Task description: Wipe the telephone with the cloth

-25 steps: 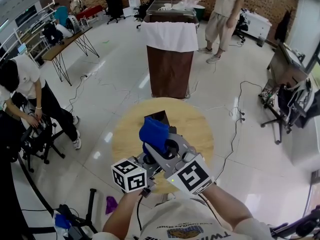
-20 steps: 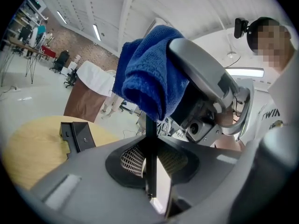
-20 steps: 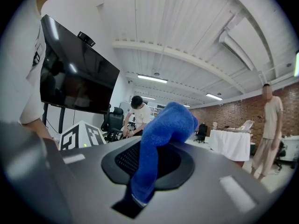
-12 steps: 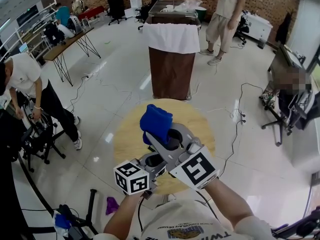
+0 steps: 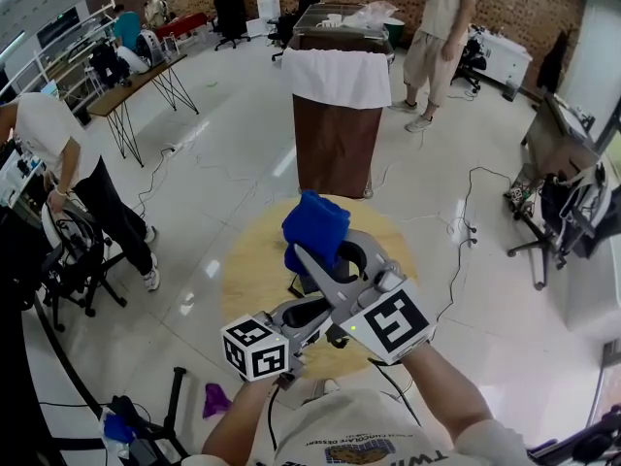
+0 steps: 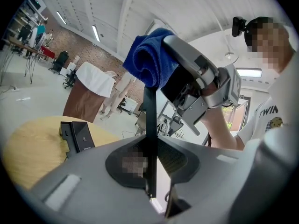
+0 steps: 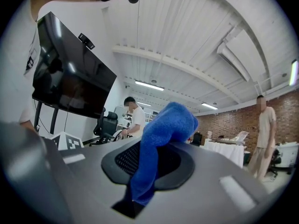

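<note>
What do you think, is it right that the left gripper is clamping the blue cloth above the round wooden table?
No, it is the right gripper that is clamping the blue cloth above the round wooden table, as the right gripper view shows. The left gripper grips a thin dark slab instead.

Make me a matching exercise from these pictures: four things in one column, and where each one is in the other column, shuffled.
1 blue cloth
2 handset
3 telephone base
4 white cloth

A on the round table
B clamped in the fingers of the left gripper
C draped over the brown cabinet
D clamped in the fingers of the right gripper

Pairs: 1-D, 2-B, 3-A, 4-C
</note>
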Motion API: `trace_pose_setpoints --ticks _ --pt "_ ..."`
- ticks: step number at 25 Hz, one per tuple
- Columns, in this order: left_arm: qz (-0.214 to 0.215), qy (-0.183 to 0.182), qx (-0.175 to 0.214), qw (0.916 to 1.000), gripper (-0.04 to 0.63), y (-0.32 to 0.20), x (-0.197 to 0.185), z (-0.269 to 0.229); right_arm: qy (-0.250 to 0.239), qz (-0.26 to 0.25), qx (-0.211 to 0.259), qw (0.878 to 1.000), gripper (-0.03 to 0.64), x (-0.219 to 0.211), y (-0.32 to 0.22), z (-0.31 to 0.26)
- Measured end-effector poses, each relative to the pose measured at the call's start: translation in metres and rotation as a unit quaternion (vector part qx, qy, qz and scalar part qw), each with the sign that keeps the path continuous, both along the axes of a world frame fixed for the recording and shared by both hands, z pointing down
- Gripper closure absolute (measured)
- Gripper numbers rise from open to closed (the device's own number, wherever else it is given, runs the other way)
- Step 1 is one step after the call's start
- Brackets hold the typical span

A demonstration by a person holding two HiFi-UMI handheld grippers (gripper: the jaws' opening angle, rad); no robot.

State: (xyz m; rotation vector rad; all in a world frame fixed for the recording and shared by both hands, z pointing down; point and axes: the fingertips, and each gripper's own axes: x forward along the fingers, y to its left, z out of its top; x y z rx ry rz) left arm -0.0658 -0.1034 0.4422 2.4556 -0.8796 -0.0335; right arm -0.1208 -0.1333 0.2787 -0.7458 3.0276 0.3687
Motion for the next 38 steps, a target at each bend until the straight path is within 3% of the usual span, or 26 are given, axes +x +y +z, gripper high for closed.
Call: trace_pose_setpoints --ticks 24,38 --pt "0.0 0.032 0.011 0.9994 0.534 0.003 0.0 -0.011 -0.017 0.098 -0.028 0.995 0.555 0.078 -0.046 0.015" --pt "-0.015 0.072 0.006 0.9972 0.534 -0.002 -0.012 -0.022 -0.009 0.083 -0.053 0.995 0.555 0.072 -0.035 0.039"
